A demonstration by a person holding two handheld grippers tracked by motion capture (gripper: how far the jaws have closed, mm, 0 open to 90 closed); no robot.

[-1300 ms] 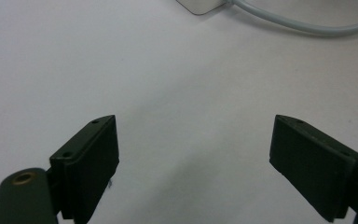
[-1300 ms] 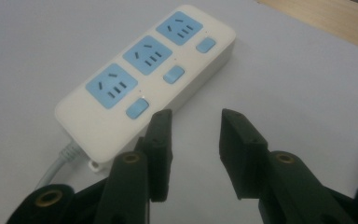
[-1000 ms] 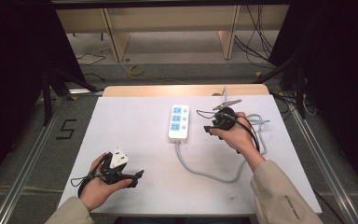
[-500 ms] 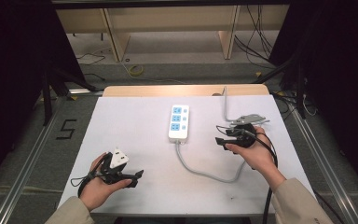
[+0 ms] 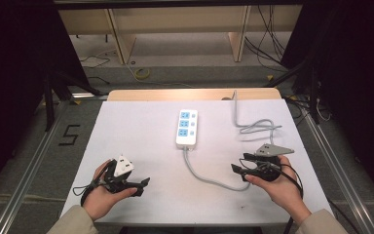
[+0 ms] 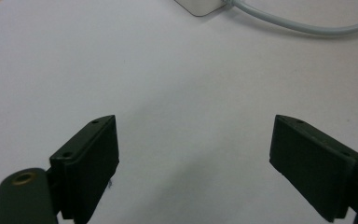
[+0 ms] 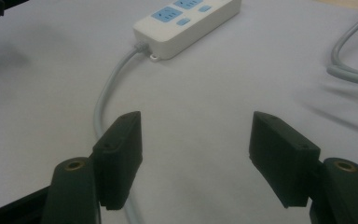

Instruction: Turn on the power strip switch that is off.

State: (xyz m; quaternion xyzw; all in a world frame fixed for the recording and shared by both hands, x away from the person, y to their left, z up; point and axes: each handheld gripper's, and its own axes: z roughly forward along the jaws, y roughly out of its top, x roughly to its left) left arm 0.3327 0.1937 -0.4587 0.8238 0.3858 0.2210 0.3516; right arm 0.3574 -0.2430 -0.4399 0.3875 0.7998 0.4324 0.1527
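Both your grippers, left gripper (image 5: pixel 143 182) and right gripper (image 5: pixel 237 163), are wide open and empty near the table's (image 5: pixel 141 122) front edge; approach the power strip (image 5: pixel 186 128) squarely.

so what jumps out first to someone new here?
The white power strip with blue sockets lying mid-table on the white table top, its grey cable curling toward the right gripper. Then the two hand-held black grippers at the near edge, the left gripper and the right, both with jaws wide open and empty.
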